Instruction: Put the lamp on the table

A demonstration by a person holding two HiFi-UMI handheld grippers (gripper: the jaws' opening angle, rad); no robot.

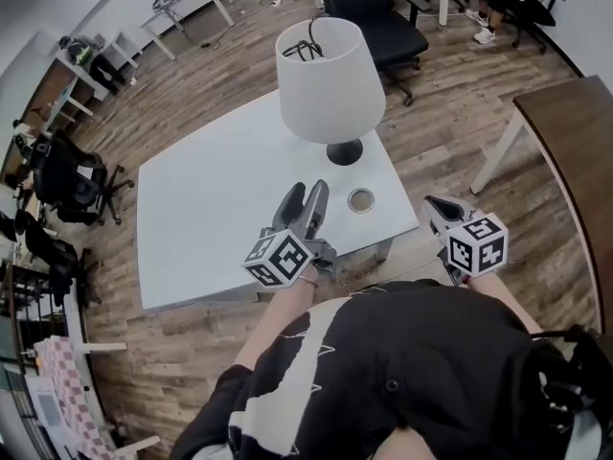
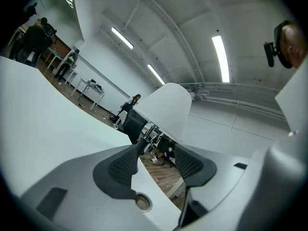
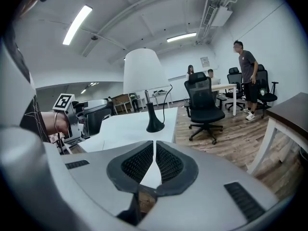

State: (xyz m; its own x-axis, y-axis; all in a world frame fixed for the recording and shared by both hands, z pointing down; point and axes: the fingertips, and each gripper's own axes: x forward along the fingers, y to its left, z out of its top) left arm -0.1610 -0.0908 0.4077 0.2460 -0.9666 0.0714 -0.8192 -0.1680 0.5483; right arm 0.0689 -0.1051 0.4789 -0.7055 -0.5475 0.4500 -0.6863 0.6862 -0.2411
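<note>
With the white-shaded, black-based lamp (image 1: 330, 82) standing on the white table (image 1: 192, 228), I'd pull my open, empty left gripper (image 1: 306, 195) straight back, right gripper (image 1: 434, 203) closed.

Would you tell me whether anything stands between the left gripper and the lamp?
Nothing visible does: only bare table lies between the left gripper and the lamp; a small round metal piece sits beside that line.

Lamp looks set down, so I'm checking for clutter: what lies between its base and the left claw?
Head view: bare table between lamp base and left claw, with a small round ring just beside that stretch.
</note>
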